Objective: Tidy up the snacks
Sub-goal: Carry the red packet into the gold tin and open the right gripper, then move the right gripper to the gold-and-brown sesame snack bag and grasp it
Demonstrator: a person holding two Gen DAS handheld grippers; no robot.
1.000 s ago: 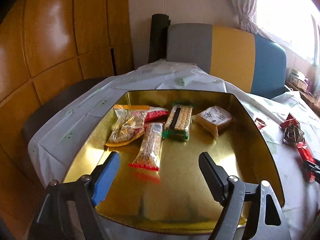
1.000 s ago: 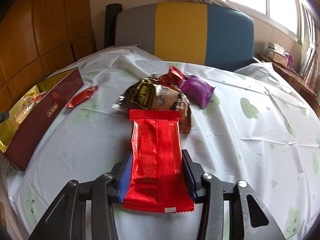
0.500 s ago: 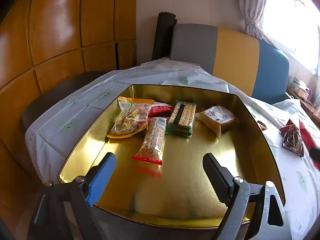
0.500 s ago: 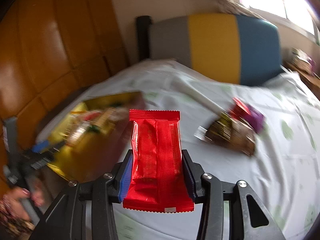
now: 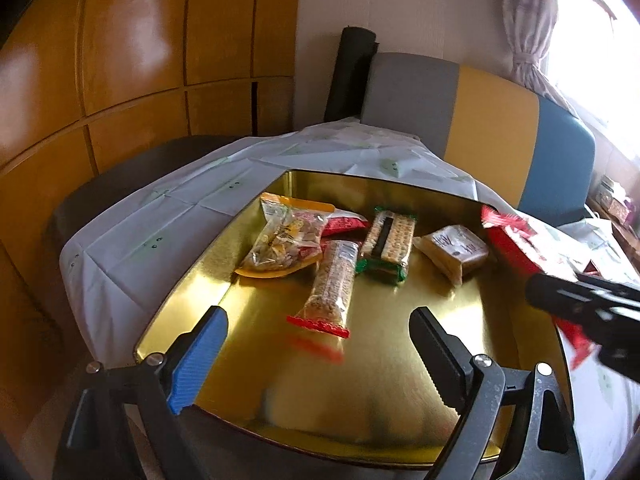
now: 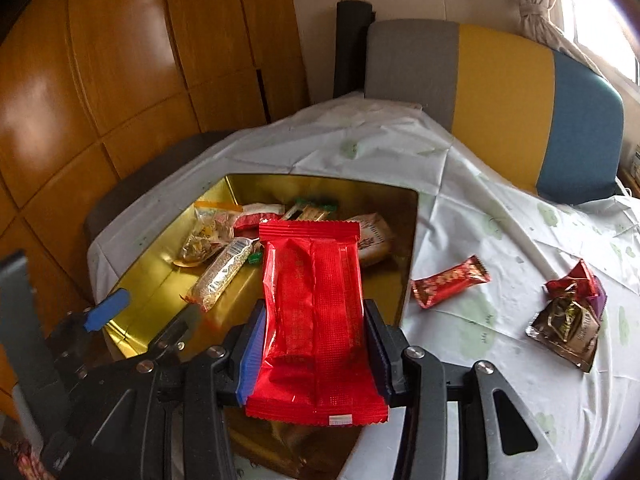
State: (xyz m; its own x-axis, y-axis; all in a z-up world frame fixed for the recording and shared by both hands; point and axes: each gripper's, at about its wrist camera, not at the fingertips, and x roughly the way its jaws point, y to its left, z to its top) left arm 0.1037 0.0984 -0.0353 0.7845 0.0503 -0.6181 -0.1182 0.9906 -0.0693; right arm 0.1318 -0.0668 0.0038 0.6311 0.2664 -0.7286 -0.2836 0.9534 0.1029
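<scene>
A gold tray (image 5: pixel 384 392) sits on the white-clothed table and holds several snacks: a mixed-nut bag (image 5: pixel 282 240), a grain bar (image 5: pixel 332 290), a cracker pack (image 5: pixel 388 242) and a wrapped cake (image 5: pixel 456 252). My left gripper (image 5: pixel 316 350) is open and empty over the tray's near edge. My right gripper (image 6: pixel 314 346) is shut on a red snack packet (image 6: pixel 314 324) and holds it above the tray's (image 6: pixel 160 288) near right part. The packet also shows at the right of the left wrist view (image 5: pixel 516 240).
On the cloth right of the tray lie a small red bar (image 6: pixel 450 286), a brown wrapped snack (image 6: pixel 566 328) and a red one (image 6: pixel 576 282). A grey, yellow and blue chair back (image 6: pixel 496 100) stands behind the table. Wooden panels (image 6: pixel 100 80) are at the left.
My right gripper has swung left with the red packet, from over the cloth to above the tray. The left gripper has drawn back and up a little, still open.
</scene>
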